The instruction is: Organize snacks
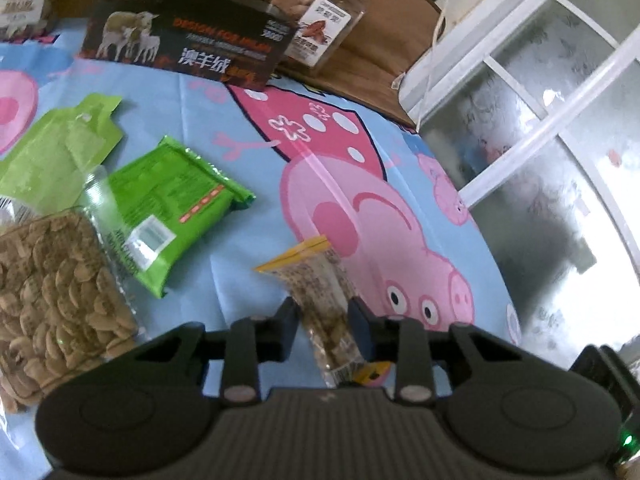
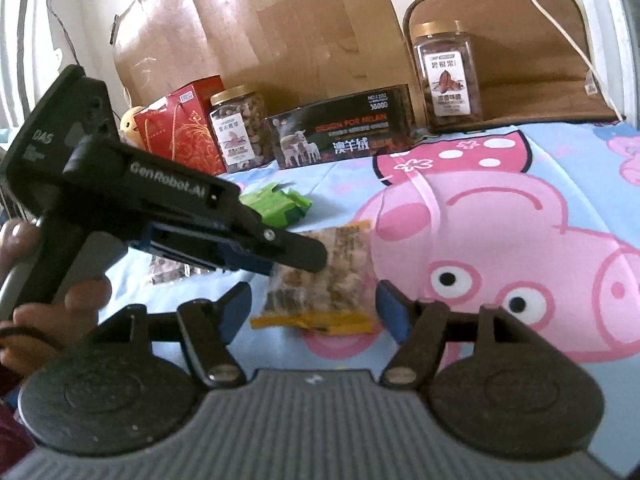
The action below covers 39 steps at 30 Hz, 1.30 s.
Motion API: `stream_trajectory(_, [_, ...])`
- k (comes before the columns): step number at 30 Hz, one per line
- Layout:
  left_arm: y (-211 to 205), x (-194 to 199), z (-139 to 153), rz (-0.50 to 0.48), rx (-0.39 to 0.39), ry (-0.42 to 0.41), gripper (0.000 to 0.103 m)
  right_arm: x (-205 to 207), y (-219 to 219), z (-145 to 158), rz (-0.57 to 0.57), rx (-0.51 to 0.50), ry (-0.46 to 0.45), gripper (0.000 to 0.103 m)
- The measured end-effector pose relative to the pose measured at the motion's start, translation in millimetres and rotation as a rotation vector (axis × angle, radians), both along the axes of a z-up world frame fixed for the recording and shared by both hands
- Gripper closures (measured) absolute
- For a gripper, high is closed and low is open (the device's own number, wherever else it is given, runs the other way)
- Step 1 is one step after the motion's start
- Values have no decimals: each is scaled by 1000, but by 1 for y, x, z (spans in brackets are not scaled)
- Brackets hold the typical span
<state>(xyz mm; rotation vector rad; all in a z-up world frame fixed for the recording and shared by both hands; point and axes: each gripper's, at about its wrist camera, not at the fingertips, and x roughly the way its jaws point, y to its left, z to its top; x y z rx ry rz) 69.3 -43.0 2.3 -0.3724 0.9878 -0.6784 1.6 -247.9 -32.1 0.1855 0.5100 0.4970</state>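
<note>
The snack packet (image 1: 326,300), a clear pouch of nutty pieces with yellow sealed ends, lies on the blue cartoon-pig cloth (image 1: 224,264), low in the middle of the left wrist frame. The left hand-held gripper (image 1: 324,320) is clamped on it: both pads press the pouch's sides, jaws drawn narrow. In the right wrist view the same packet (image 2: 320,280) sits at centre, the left hand-held gripper (image 2: 308,258) reaching in from the left of the frame, a person's hand (image 2: 48,312) on its grip at lower left. The right hand-held gripper (image 2: 314,308) has its jaws spread wide, one finger on each side of the packet's near yellow end, not touching it.

At the left of the left wrist frame lie a green foil pack (image 1: 168,216), a paler green pouch (image 1: 60,156) and a clear bag of seeds (image 1: 56,300). Along the top stand a dark box with sheep printed on it (image 1: 188,40) and a gold-lidded nut jar (image 1: 326,20).
</note>
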Motion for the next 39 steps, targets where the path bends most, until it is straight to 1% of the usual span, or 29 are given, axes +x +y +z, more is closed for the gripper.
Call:
stream_trajectory(3, [1,1,-1,-5,-9,3,75,-6,5,-3,14,-53,-35,32])
stream_trajectory(4, [1,1,-1,-8,-10,4,75,-9,8,-4,21,-81,-51,34])
stream_trajectory(5, [1,2,-1,-8,-16,5,76,-10,13,-5,33,-109,-65,40])
stream_trajectory(6, [2,2,1,-9,-21,1,76,-11,16,-5,37,-134,-76,44])
stream_trajectory(7, [3,3,3,-9,-24,-7,76,-11,18,-4,38,-144,-81,53])
stream_trajectory(8, [4,4,8,-9,-25,-22,77,-8,18,-3,45,-131,-71,60])
stream_trajectory(9, [5,6,13,-17,-41,-32,77,-4,16,-2,54,-111,-59,63])
stream_trajectory(10, [6,7,19,-23,-60,-42,77,0,17,0,58,-98,-51,76])
stream_trajectory(11, [7,9,25,-24,-65,-61,77,5,18,4,56,-96,-55,76])
stream_trajectory(14, [8,20,46,-18,-57,-137,77,17,23,17,48,-108,-119,76])
stream_trajectory(16, [11,32,56,-4,-70,-155,77,31,24,25,43,-94,-142,76])
stream_trajectory(18, [11,40,66,4,-65,-187,77,43,25,32,42,-79,-160,76])
stream_trajectory(20, [12,52,78,18,-56,-223,77,58,27,40,48,-90,-191,76])
stream_trajectory(24, [17,89,99,61,-72,-273,77,100,29,58,54,-70,-233,76])
stream_trajectory(28, [24,132,115,115,-52,-341,76,149,41,73,48,-75,-287,76])
stream_trajectory(31, [31,163,118,166,-19,-370,76,189,56,77,47,-65,-295,76])
stream_trajectory(33, [38,182,114,203,5,-377,76,210,68,75,49,-60,-289,75])
stream_trajectory(37, [52,215,98,265,34,-347,74,244,94,63,56,-68,-260,75])
stream_trajectory(39, [57,226,87,294,58,-321,74,255,104,56,63,-87,-237,72])
